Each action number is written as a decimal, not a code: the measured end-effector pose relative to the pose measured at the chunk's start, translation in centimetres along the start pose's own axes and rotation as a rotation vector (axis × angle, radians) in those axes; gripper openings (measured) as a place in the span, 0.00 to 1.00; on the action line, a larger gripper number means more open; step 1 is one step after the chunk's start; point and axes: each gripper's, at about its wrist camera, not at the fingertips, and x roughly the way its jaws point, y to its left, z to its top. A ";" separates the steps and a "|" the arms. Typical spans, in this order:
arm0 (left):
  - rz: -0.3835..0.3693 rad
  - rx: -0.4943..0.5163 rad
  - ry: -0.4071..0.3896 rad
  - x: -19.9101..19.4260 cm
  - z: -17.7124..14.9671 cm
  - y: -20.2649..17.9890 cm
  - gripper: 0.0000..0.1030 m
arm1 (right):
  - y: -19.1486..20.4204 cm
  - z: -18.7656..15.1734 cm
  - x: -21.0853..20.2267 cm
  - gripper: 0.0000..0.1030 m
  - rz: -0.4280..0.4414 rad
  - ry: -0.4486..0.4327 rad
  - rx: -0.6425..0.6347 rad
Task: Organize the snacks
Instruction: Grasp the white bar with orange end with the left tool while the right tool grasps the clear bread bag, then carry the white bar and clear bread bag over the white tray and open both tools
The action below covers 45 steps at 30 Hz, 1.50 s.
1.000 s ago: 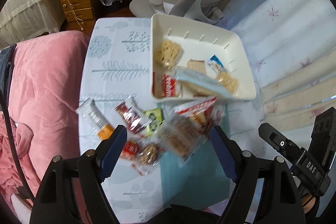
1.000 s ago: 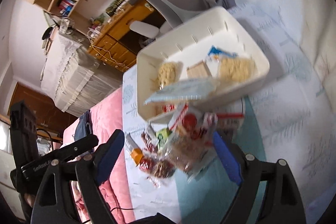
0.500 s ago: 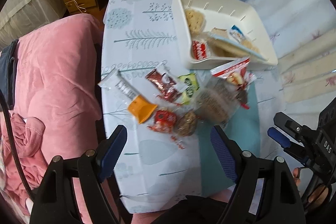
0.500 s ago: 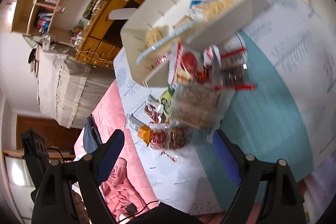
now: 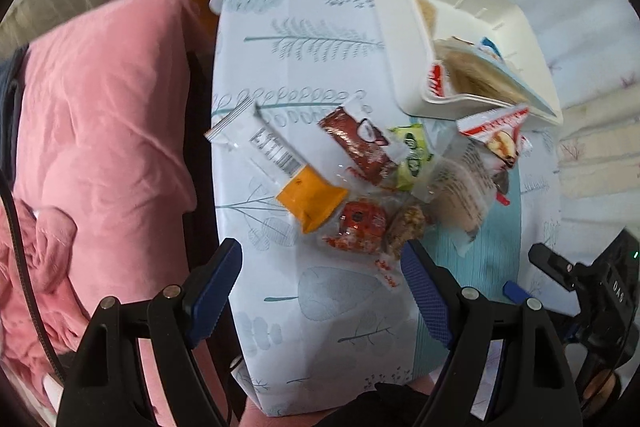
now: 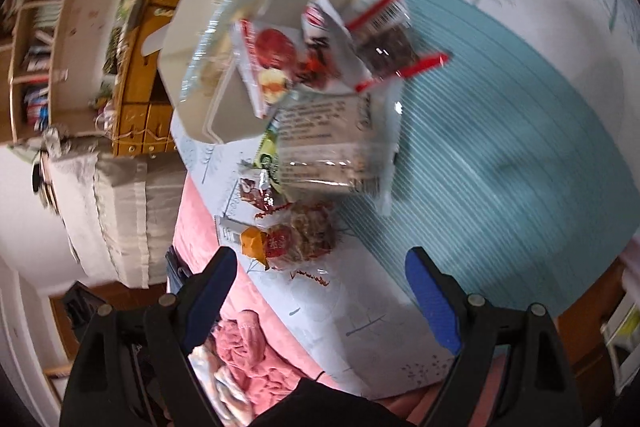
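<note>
The left gripper (image 5: 320, 275) hung over the table (image 5: 312, 59) with its blue-padded jaws spread wide and nothing between them. The loose snacks lay just beyond its fingertips, near the middle of the tablecloth and toward the table's right edge. Closest to the gripper sat a red-wrapped sweet (image 5: 360, 223) touching a clear-wrapped nutty biscuit (image 5: 408, 227); the biscuit lay just ahead of the right-hand finger. A white bar with an orange end (image 5: 288, 171) stretched toward the table's left edge, beside the pink bedding (image 5: 100, 115). Farther off lay a dark red packet (image 5: 360, 147), a green packet (image 5: 412, 155) and a large clear packet (image 5: 460, 191) that rested partly on the teal mat (image 5: 492, 255).

The white tray (image 5: 404, 39) stood at the far right corner of the table, well apart from the left gripper, with several packets in it. A red-and-white packet (image 5: 496, 131) leaned against its near wall.

The right gripper (image 6: 320, 291) was likewise released, jaws wide and empty, above the near edge of the table. From its view the red-wrapped sweet (image 6: 280, 243) and the biscuit (image 6: 312, 231) lay just ahead, between the two fingers' lines, and the large clear packet (image 6: 336, 143) lay beyond them. The tray (image 6: 240, 27) was blurred at the far end.
</note>
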 end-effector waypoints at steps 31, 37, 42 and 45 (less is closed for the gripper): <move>0.089 -0.502 0.234 11.0 6.3 6.3 0.62 | 2.3 7.8 9.8 0.93 -0.268 0.131 0.119; 0.100 -0.531 0.250 11.8 6.6 6.5 0.51 | 3.8 8.8 11.8 0.95 -0.330 0.156 0.091; 0.143 -0.542 0.257 11.7 6.7 6.6 0.39 | 5.3 9.3 13.1 0.99 -0.409 0.165 0.063; 0.148 -0.542 0.256 11.7 6.6 6.7 0.38 | 5.1 8.6 13.4 1.00 -0.439 0.159 0.050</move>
